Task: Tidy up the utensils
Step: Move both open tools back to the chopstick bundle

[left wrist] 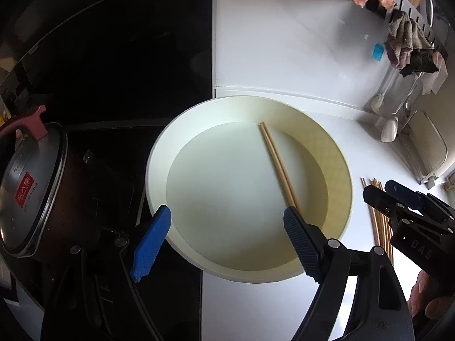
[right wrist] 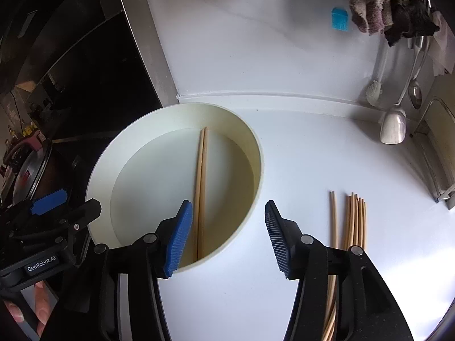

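A pair of wooden chopsticks (left wrist: 277,167) lies side by side inside a round white bowl (left wrist: 159,153) on the white counter. My left gripper (left wrist: 226,210) hovers above the bowl's near side, open, with nothing between its blue pads; the chopsticks' near ends lie by its right finger. In the right wrist view the same pair of chopsticks (right wrist: 201,187) runs under the left finger of my right gripper (right wrist: 227,203), which is open and holds nothing, above the bowl's rim (right wrist: 256,147). Several loose chopsticks (right wrist: 352,218) lie on the counter to the right.
A lidded pot (left wrist: 31,187) sits on the black stove (left wrist: 113,56) left of the bowl. Cloths (right wrist: 378,2), a white scoop (right wrist: 394,128) and a spoon hang at the back right. A small blue object (right wrist: 339,18) is on the wall. A sink rack (left wrist: 426,147) lies far right.
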Demonstrator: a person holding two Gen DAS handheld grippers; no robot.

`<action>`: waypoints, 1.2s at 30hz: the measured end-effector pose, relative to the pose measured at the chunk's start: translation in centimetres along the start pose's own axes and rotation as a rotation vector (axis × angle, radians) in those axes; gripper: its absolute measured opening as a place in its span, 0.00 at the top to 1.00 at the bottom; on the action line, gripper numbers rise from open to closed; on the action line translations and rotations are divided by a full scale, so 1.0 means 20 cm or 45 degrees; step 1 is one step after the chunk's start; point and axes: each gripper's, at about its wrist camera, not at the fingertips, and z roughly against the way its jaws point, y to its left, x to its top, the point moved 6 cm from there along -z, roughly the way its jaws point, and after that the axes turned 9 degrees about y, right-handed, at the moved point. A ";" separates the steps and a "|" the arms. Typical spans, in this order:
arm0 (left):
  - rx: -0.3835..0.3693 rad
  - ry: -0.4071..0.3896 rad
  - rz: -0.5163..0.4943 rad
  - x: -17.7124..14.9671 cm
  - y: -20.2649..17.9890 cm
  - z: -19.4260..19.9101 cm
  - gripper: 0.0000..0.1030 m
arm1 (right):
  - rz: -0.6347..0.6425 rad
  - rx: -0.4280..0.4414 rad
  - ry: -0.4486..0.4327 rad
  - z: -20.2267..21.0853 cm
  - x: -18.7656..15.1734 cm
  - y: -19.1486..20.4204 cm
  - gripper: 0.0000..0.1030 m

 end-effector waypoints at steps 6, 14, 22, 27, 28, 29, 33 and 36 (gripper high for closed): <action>-0.067 -0.028 -0.037 -0.06 -0.24 0.06 0.19 | -0.095 -0.025 0.008 0.12 -0.17 -0.28 0.47; -0.113 0.000 -0.079 -0.21 -0.70 0.05 0.17 | -0.223 -0.112 0.067 0.23 -0.51 -0.86 0.47; -0.080 0.084 -0.106 -0.40 -1.03 -0.04 0.16 | -0.240 -0.071 0.107 0.17 -0.72 -1.17 0.47; -0.065 0.085 -0.112 -0.45 -1.07 -0.10 0.14 | -0.232 -0.017 0.103 0.09 -0.76 -1.18 0.47; -0.063 0.077 -0.115 -0.45 -1.07 -0.13 0.13 | -0.229 -0.014 0.086 0.08 -0.76 -1.17 0.47; -0.058 0.070 -0.122 -0.46 -1.07 -0.15 0.13 | -0.223 -0.014 0.063 0.06 -0.76 -1.16 0.47; -0.051 0.032 -0.146 -0.50 -1.08 -0.27 0.13 | -0.212 -0.045 0.008 -0.05 -0.75 -1.13 0.47; -0.046 0.024 -0.146 -0.53 -1.07 -0.35 0.13 | -0.227 -0.027 0.008 -0.12 -0.75 -1.13 0.47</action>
